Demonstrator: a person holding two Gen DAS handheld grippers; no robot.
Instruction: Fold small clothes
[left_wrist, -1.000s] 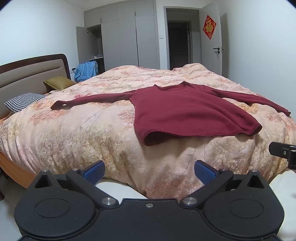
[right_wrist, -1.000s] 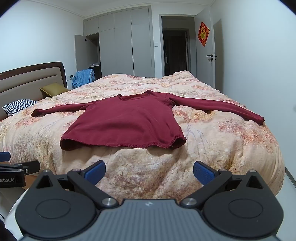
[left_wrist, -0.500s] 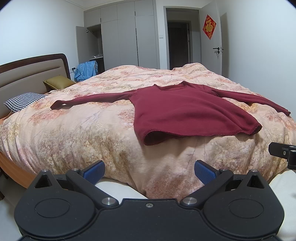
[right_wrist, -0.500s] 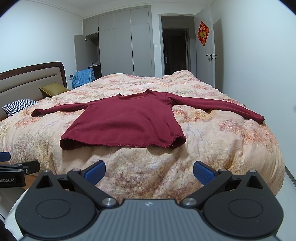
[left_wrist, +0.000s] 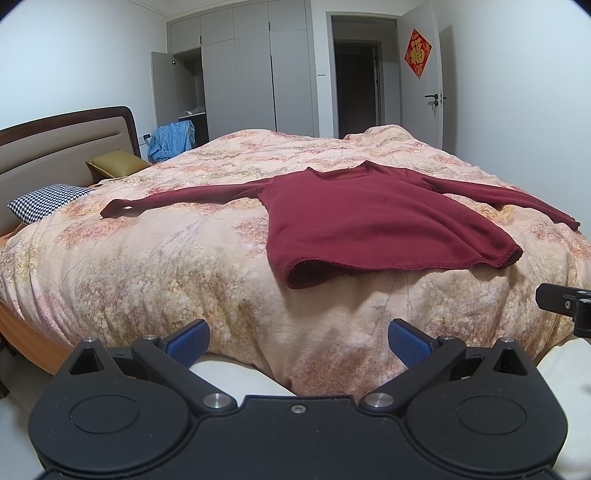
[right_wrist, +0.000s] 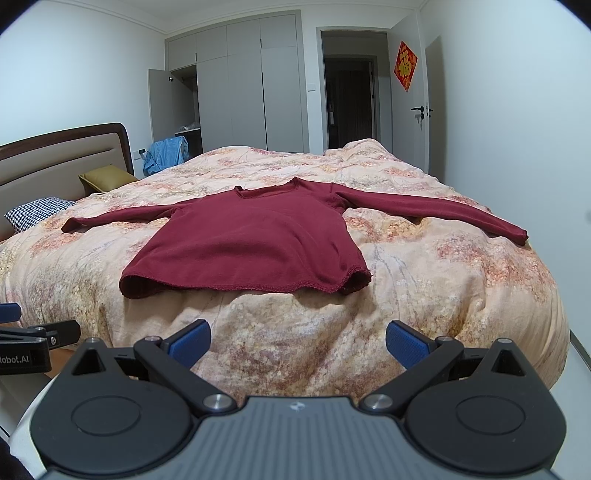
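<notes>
A dark red long-sleeved sweater (left_wrist: 376, 221) lies flat on the floral quilt, both sleeves spread out to the sides, its hem toward me near the bed's front edge. It also shows in the right wrist view (right_wrist: 251, 240). My left gripper (left_wrist: 297, 341) is open and empty, held back from the bed's edge, below and left of the hem. My right gripper (right_wrist: 297, 341) is open and empty, in front of the hem's right half. Each gripper shows at the edge of the other's view.
The bed (left_wrist: 147, 266) has a padded headboard (left_wrist: 55, 147) at the left with a checked pillow (left_wrist: 48, 201) and an olive cushion (left_wrist: 114, 164). Behind are grey wardrobes (left_wrist: 255, 74), a blue garment (left_wrist: 171, 136), an open doorway (left_wrist: 356, 85) and a white door (left_wrist: 430, 85).
</notes>
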